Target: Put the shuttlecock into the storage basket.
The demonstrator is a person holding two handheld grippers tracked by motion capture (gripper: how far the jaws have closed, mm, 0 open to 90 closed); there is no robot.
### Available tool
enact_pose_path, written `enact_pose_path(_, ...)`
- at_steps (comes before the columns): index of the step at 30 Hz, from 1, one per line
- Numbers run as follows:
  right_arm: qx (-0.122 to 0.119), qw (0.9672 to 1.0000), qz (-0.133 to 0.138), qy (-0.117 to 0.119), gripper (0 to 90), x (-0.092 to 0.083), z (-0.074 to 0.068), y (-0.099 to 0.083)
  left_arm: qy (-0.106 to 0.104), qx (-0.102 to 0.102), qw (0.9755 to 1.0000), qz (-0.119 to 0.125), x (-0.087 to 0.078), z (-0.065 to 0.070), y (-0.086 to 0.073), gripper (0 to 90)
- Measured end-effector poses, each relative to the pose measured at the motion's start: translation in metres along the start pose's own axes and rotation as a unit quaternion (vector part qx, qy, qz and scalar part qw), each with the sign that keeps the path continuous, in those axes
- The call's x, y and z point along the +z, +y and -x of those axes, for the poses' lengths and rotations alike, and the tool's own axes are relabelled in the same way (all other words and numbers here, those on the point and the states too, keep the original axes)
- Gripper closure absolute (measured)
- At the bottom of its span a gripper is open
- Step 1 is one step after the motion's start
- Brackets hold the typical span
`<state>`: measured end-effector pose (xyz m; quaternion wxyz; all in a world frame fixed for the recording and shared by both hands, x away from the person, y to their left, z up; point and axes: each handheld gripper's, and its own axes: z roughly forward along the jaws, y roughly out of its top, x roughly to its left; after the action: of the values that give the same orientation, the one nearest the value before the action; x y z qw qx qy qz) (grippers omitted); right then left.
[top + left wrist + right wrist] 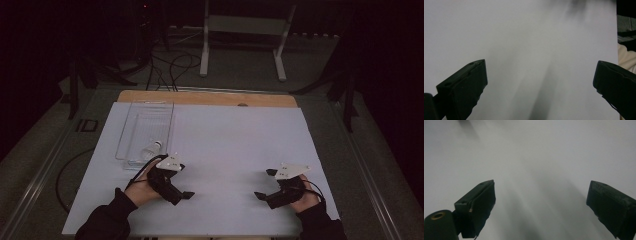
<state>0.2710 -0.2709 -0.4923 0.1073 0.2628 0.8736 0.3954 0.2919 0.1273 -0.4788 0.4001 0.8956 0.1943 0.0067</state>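
Note:
A clear plastic tray (pixel 146 121) lies on the left part of the white sheet (pixel 240 140). A small clear bottle with a white cap (pixel 151 148) rests on its side at the tray's near end. My left gripper (pixel 183 181) hovers just in front of the tray, held in a hand, pointing right. Its jaws stand wide apart over bare white sheet (pixel 531 45), so my left gripper (pixel 540 72) is open and empty. My right gripper (pixel 264 184) is near the front right, pointing left. My right gripper (pixel 541 190) is also open, with nothing between its fingers.
The sheet covers a wooden table whose far edge (pixel 207 97) shows. Beyond it, on the floor, stand a white metal frame (pixel 245 25) and loose cables (pixel 170 65). Dark stands flank the table on both sides.

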Motion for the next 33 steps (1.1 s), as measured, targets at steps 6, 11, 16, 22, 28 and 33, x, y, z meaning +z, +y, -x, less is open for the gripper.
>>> enact_pose_path(6,0.003,1.0000,-0.001,-0.002,8.5,-0.001,0.000,0.000,-0.003,0.002,0.9999,0.010,-0.004,-0.001,-0.013,0.2)
enact_pose_path(11,0.002,1.0000,-0.003,0.000,8.5,0.001,0.000,-0.001,-0.004,-0.004,1.0000,0.008,-0.008,-0.002,-0.024,0.1)
enact_pose_path(16,0.000,1.0000,-0.007,0.002,8.5,0.003,-0.001,-0.002,0.009,-0.016,0.9998,0.005,-0.013,-0.005,-0.034,0.2)
enact_pose_path(22,-0.002,0.9999,-0.011,0.001,8.5,0.005,-0.001,-0.003,0.022,-0.027,0.9993,0.011,-0.020,-0.007,-0.042,0.2)
enact_pose_path(28,-0.005,0.9999,-0.011,0.000,8.5,0.005,0.000,-0.004,0.024,-0.034,0.9991,0.013,-0.024,-0.008,-0.050,0.2)
enact_pose_path(33,-0.005,0.9999,-0.013,-0.004,8.5,0.005,-0.001,-0.007,0.027,-0.041,0.9986,0.021,-0.028,-0.008,-0.057,0.2)
